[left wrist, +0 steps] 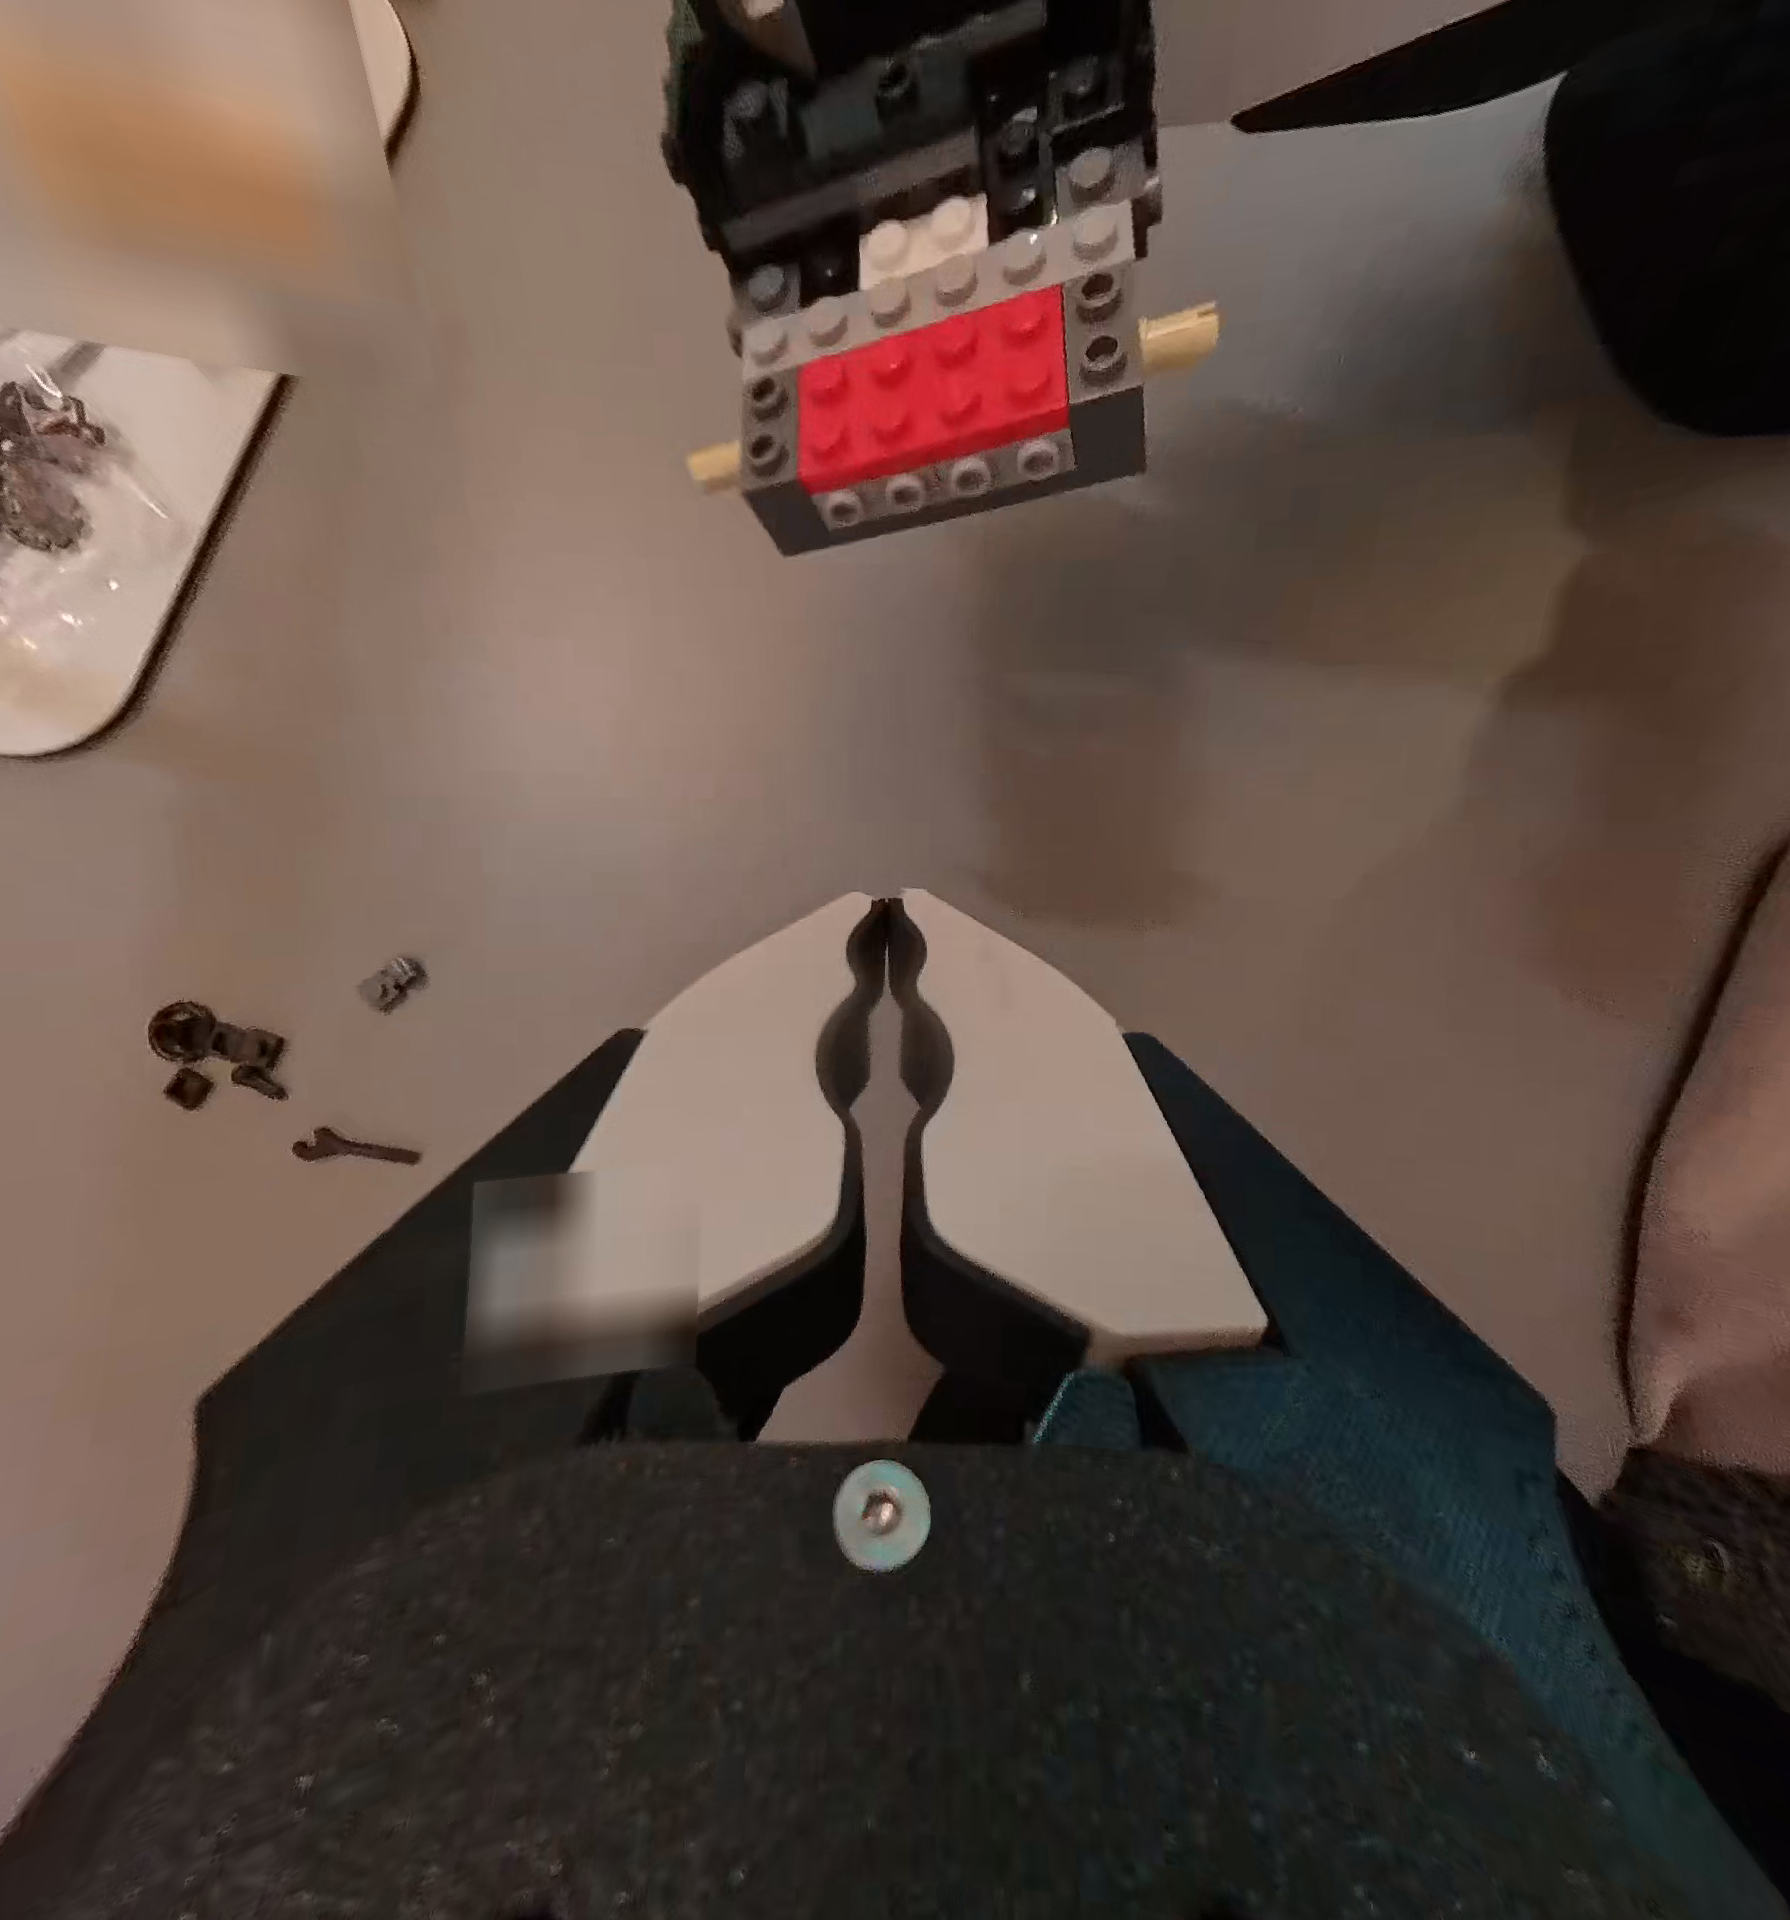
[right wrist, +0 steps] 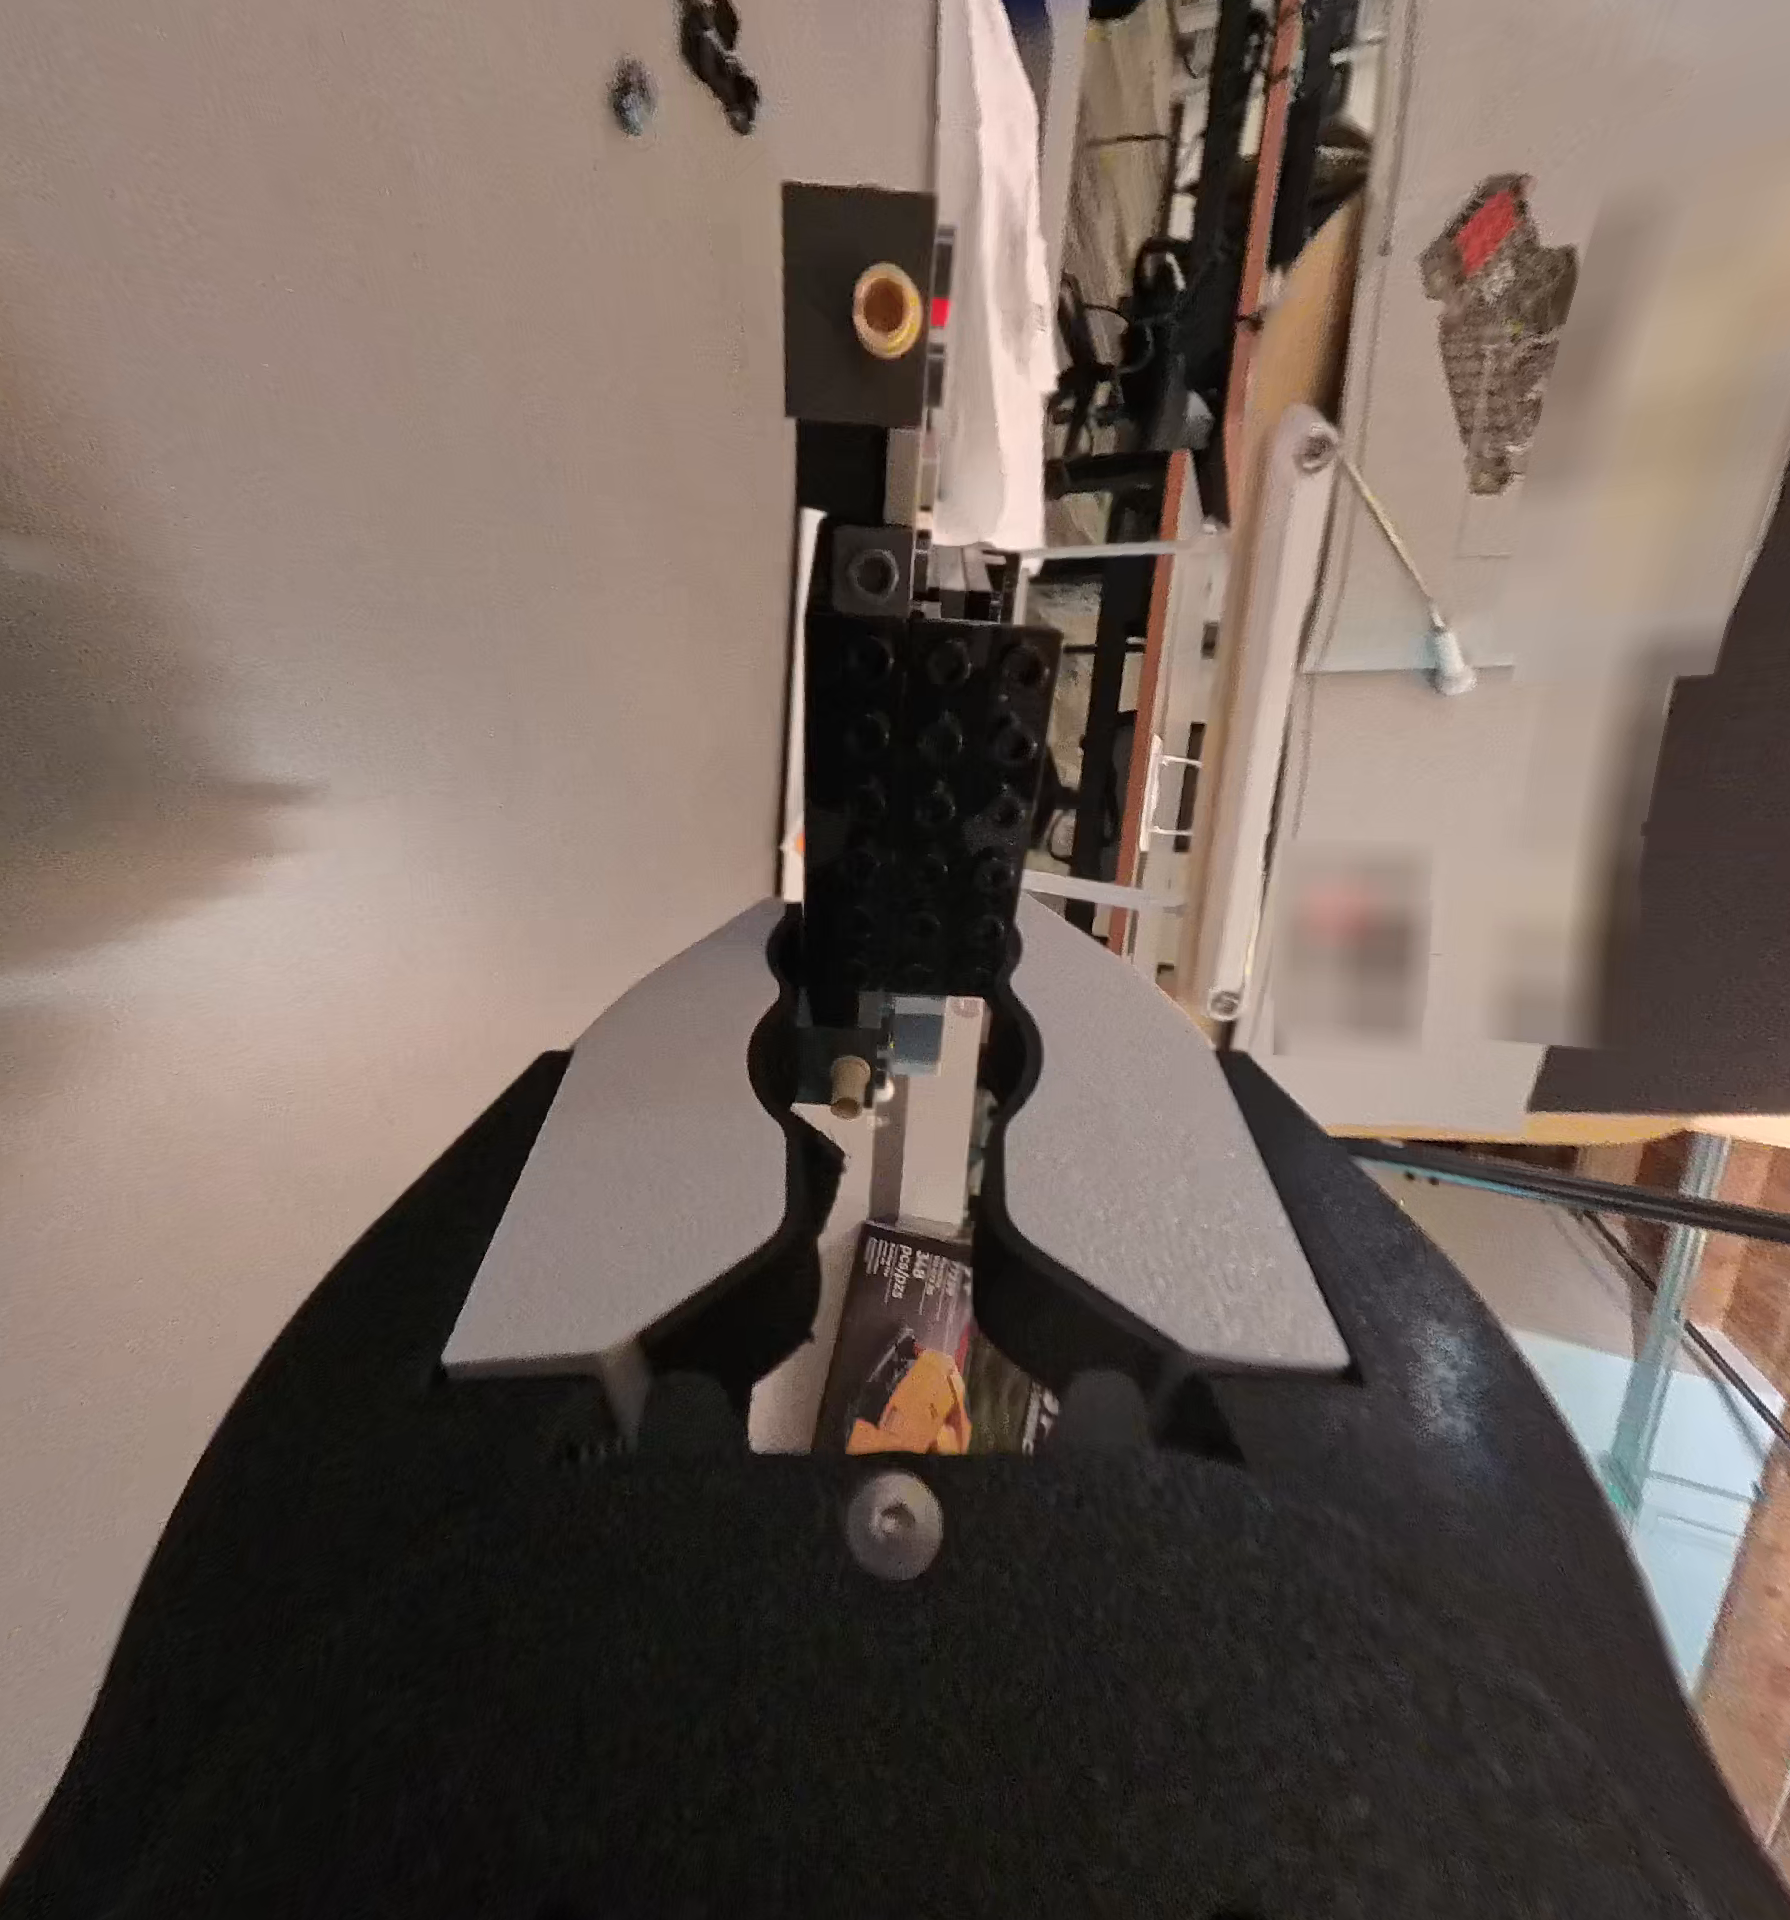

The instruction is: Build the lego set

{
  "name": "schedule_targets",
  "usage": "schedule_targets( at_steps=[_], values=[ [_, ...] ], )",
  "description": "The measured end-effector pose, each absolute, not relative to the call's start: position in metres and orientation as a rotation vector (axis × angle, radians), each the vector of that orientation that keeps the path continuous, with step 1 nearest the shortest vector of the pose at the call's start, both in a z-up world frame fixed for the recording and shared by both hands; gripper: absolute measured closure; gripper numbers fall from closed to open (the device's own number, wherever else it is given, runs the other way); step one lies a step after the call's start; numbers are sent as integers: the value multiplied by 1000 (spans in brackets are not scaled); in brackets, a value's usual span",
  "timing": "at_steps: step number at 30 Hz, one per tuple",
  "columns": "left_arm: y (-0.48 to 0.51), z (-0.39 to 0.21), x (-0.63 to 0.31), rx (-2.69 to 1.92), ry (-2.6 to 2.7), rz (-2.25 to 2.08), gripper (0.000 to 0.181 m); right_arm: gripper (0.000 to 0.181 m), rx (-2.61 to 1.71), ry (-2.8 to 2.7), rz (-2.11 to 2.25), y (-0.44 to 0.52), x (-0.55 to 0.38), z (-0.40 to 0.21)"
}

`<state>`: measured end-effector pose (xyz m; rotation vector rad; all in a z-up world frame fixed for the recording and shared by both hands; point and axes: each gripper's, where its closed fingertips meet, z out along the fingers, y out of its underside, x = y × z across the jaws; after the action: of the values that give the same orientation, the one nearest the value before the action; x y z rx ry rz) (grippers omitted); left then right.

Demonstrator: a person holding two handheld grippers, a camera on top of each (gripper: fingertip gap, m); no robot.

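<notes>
In the left wrist view a partly built lego model (left wrist: 932, 343) hangs in the air above the table, with a red plate, grey studded frame, white studs, black parts and tan pins at its sides. My left gripper (left wrist: 886, 902) is shut and empty, well below the model. In the right wrist view my right gripper (right wrist: 901, 935) is shut on the same model (right wrist: 922, 790), gripping its black studded end and holding it up tilted. A tan bushing (right wrist: 886, 309) shows at its far end. The right gripper's own black body shows at the top of the left wrist view (left wrist: 1078, 62).
Several small dark loose lego pieces (left wrist: 247, 1060) lie on the grey table at the left. A white tray (left wrist: 174, 540) holds a clear bag of dark parts (left wrist: 18, 468). A lego box (right wrist: 912, 1351) lies under the right gripper. A person's sleeve (left wrist: 1743, 1143) is at the right edge. The tips of one gripper are about 15 centimetres away from the tips of the other.
</notes>
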<state>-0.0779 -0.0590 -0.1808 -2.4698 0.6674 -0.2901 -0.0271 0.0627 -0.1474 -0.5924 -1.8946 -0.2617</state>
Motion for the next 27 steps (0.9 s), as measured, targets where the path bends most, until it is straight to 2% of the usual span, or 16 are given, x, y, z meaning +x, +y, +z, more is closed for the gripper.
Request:
schedule_targets(
  at_steps=[11, 27],
  values=[
    [-17, -181, -54, -2359, 534, -254, 181, 150, -718, -1688, -231, 68, -37, -107],
    [13, -169, -93, -2269, 401, 268, 181, 149, -851, -1619, -130, 70, -58, -118]
  ],
)
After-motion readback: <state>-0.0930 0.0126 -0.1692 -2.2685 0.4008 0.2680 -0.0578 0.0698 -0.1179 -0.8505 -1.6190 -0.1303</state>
